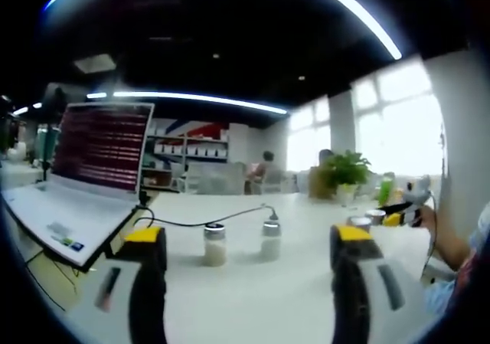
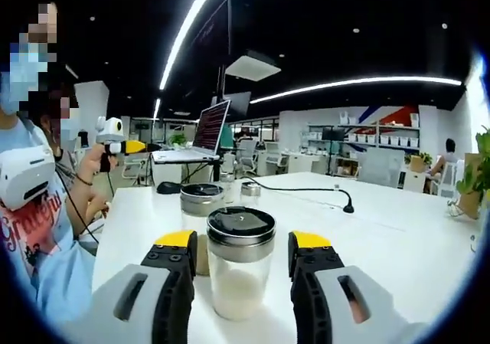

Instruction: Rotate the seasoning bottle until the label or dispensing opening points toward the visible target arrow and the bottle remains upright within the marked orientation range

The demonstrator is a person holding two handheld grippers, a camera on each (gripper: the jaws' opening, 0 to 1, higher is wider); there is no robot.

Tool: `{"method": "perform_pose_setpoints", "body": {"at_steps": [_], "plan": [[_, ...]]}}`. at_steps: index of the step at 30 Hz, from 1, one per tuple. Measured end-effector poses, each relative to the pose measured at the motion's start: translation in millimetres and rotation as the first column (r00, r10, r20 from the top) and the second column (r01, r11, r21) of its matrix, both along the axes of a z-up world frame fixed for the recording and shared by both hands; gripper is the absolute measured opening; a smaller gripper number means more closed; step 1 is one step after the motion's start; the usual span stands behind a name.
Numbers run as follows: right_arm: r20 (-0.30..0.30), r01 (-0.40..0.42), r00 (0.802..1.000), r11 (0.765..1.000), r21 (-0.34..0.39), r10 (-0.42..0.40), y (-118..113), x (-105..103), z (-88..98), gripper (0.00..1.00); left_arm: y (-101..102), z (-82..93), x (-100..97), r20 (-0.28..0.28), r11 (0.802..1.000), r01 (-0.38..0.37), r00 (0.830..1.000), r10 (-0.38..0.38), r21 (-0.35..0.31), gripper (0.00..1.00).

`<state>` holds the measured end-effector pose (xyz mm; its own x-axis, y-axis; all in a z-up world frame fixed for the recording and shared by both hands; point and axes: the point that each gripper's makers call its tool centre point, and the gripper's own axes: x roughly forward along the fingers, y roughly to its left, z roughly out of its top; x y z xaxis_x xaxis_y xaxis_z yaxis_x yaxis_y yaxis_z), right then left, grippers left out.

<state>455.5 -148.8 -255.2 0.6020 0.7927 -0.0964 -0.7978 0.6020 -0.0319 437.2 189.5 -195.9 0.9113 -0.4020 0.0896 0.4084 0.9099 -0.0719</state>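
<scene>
A glass seasoning bottle [image 2: 240,283] with a dark metal lid and white powder stands upright on the white table [image 2: 398,244]. My right gripper [image 2: 243,240] is open, one jaw on each side of it with a small gap. A second lidded bottle [image 2: 197,206] stands just behind it. My left gripper [image 1: 249,235] is open over the table, short of two small bottles [image 1: 214,244] [image 1: 271,237] standing farther off. In the left gripper view the right gripper [image 1: 388,215] is at the far right beside two bottles [image 1: 360,223].
An open laptop [image 1: 84,183] sits at the table's left end, with a black cable [image 1: 191,223] running past the bottles. A black mouse [image 2: 168,187] and a desk microphone [image 2: 348,204] lie on the table. A person [image 2: 38,229] sits at the table's edge. A potted plant [image 1: 344,172] stands behind.
</scene>
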Motion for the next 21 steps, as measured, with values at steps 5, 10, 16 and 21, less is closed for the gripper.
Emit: {"method": "perform_pose_setpoints", "body": {"at_steps": [5,10,16,21], "plan": [[0.027,-0.022,0.999,0.999,0.033,0.021,6.0,-1.6,8.1,0.48,-7.7,0.8,-2.7,0.004,1.0,0.029,1.0,-0.028,-0.009,0.92],[0.022,-0.027,0.999,0.999,0.029,0.026,9.3,2.4,6.1,0.45,-6.4,1.5,-2.7,0.005,1.0,0.027,1.0,-0.027,-0.01,0.92],[0.038,-0.046,0.998,0.998,0.049,0.044,9.8,2.4,7.1,0.39,-3.3,0.2,0.1,-0.002,1.0,0.012,1.0,-0.012,-0.01,0.91],[0.041,-0.058,0.998,0.996,0.065,0.056,10.9,1.0,6.3,0.38,-2.8,-0.8,0.9,-0.002,1.0,0.007,1.0,-0.008,-0.009,0.89]]}}
